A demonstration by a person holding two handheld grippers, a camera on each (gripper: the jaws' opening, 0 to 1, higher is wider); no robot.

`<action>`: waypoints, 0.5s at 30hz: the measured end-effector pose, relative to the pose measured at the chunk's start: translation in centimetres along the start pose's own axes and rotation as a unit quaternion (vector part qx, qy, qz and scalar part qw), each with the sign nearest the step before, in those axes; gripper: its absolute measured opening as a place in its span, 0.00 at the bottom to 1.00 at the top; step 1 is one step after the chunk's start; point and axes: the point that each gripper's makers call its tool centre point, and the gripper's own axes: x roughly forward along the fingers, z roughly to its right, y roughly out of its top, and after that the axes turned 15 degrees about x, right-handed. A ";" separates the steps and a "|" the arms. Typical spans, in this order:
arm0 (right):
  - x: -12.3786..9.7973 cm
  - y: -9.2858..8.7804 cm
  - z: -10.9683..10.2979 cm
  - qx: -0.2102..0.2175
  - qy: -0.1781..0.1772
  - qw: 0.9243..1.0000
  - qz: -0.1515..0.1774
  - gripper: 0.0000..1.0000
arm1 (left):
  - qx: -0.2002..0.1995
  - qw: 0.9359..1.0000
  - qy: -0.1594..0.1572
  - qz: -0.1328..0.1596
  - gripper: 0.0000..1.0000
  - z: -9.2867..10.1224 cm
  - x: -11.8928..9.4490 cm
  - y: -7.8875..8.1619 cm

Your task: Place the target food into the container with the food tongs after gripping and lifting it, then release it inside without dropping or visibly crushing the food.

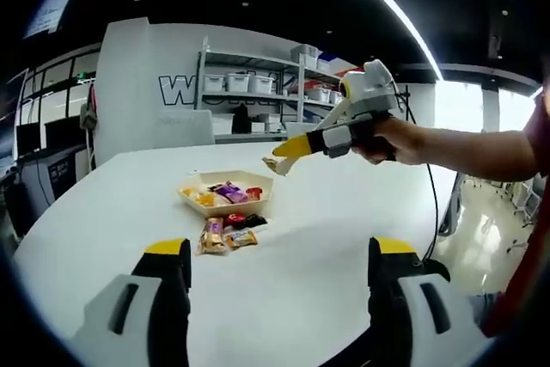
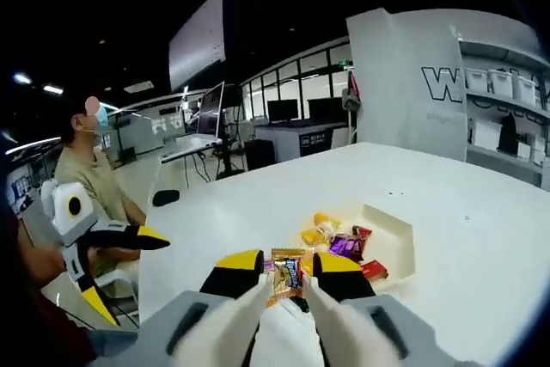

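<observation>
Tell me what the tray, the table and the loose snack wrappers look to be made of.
Tray: cream, matte, angular folded walls, likely paperboard or thin plastic. Table: white, smooth, faintly glossy top, probably laminate. Snack wrappers: colourful, shiny, crinkled, looks like plastic or foil film; a similar one shows between the right gripper's tongs.

Right gripper point(image 2: 288, 274) over a white table point(image 2: 481, 238), its yellow-tipped jaws closed around white tongs point(image 2: 284, 315) whose arms converge forward. The tongs pinch an orange-wrapped snack point(image 2: 287, 272). Just beyond, a cream tray point(image 2: 397, 242) holds purple, red and yellow packets point(image 2: 344, 245). At left, the left gripper point(image 2: 129, 238); behind it, a seated person point(image 2: 90, 182). Shelving point(image 2: 503, 100) at far right.
</observation>
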 end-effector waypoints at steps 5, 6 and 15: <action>-0.1 1.5 0.1 -0.008 -0.004 1.000 0.010 0.18 | -0.003 1.000 0.003 0.005 0.83 -0.3 -0.1 0.1; -0.1 1.7 0.2 -0.011 -0.006 1.000 0.011 0.18 | -0.004 1.000 0.003 0.005 0.83 -0.3 -0.1 0.1; 0.5 4.9 1.1 -0.035 -0.017 0.999 0.015 0.18 | 0.003 1.000 0.005 0.000 0.84 -0.1 -0.1 0.0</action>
